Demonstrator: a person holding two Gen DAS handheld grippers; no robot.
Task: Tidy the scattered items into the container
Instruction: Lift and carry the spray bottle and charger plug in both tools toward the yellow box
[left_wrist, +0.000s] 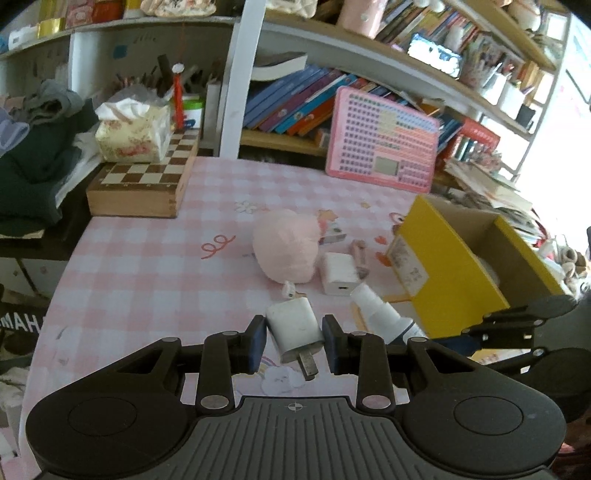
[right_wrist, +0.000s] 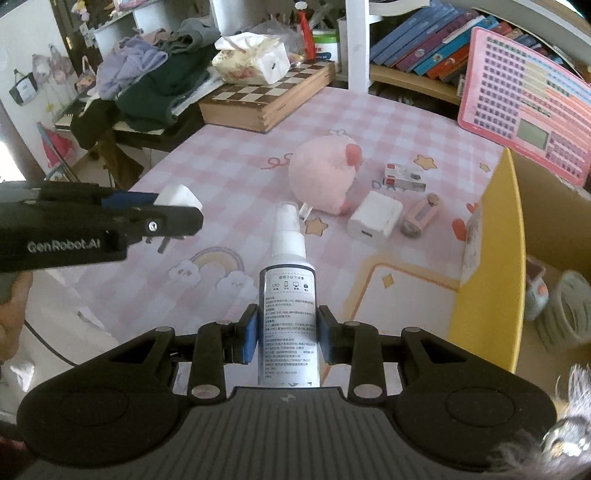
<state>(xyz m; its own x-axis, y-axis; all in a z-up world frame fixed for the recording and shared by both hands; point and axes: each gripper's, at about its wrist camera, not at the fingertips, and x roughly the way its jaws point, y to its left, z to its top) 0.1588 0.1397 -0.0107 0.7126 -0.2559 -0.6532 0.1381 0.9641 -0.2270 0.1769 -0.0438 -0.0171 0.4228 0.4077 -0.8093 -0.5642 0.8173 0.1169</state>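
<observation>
Yellow cardboard box (right_wrist: 491, 258) stands open just to the right of the right gripper (right_wrist: 284, 334), with a roll of tape (right_wrist: 570, 310) and a small toy lying inside it. That claw is clenched on a white spray bottle (right_wrist: 288, 295), whose nozzle points away from the camera, the blue pads pressing its labelled body on both sides. The left gripper (left_wrist: 294, 341) grasps a white plug adapter (left_wrist: 293, 326), prongs toward the camera, lifted above the tablecloth; in the right wrist view it hangs to the left of the bottle.

Ahead of both claws, on the pink-and-white checked tablecloth (right_wrist: 229, 155) printed with stars, clouds and a rainbow, lie a pink plush toy (right_wrist: 323, 177), a white charger block (right_wrist: 375, 218) just beside it, a small pink cylindrical item (right_wrist: 421, 218) and a small red-and-white box (right_wrist: 404, 177) farther off.

Beyond them a wooden chessboard box (left_wrist: 144, 184) carries a floral tissue pack (left_wrist: 133, 134), with dark clothes (left_wrist: 33, 155) piled to its left. A pink keyboard toy (left_wrist: 380, 138) leans against shelves crowded with books (left_wrist: 295, 103).
</observation>
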